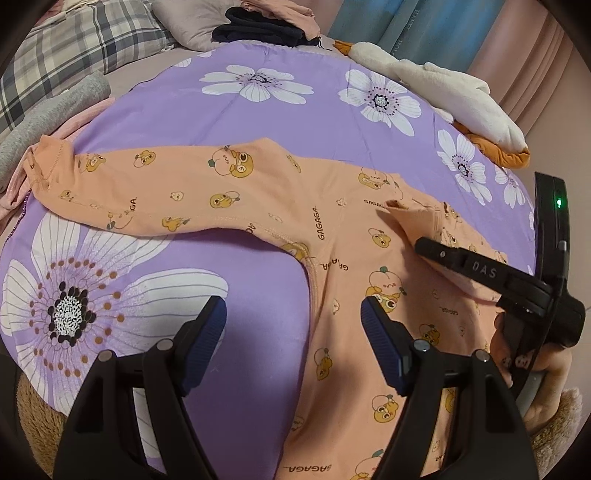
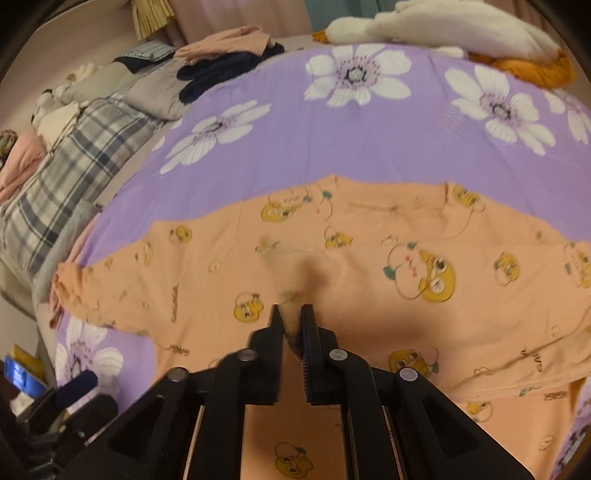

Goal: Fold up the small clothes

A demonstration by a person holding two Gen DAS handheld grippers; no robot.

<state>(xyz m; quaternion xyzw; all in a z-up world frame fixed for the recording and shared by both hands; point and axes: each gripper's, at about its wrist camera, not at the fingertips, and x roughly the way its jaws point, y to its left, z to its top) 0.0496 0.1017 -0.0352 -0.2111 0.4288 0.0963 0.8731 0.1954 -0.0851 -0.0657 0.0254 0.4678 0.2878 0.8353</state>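
A small orange long-sleeved shirt [image 1: 332,236] with cartoon prints lies spread on a purple flowered sheet [image 1: 229,118]. One sleeve [image 1: 155,192] stretches out to the left. My left gripper [image 1: 293,314] is open and empty, hovering over the shirt's armpit area. My right gripper [image 1: 424,245] shows at the right of the left wrist view, holding up a fold of the shirt. In the right wrist view my right gripper [image 2: 291,314] is shut on a pinch of the orange shirt [image 2: 369,258].
White and orange plush cloth [image 1: 461,99] lies at the far right edge. Dark and pink folded clothes [image 1: 266,26] sit at the back. A plaid pillow [image 1: 66,51] and a grey cloth [image 1: 48,114] lie at the left.
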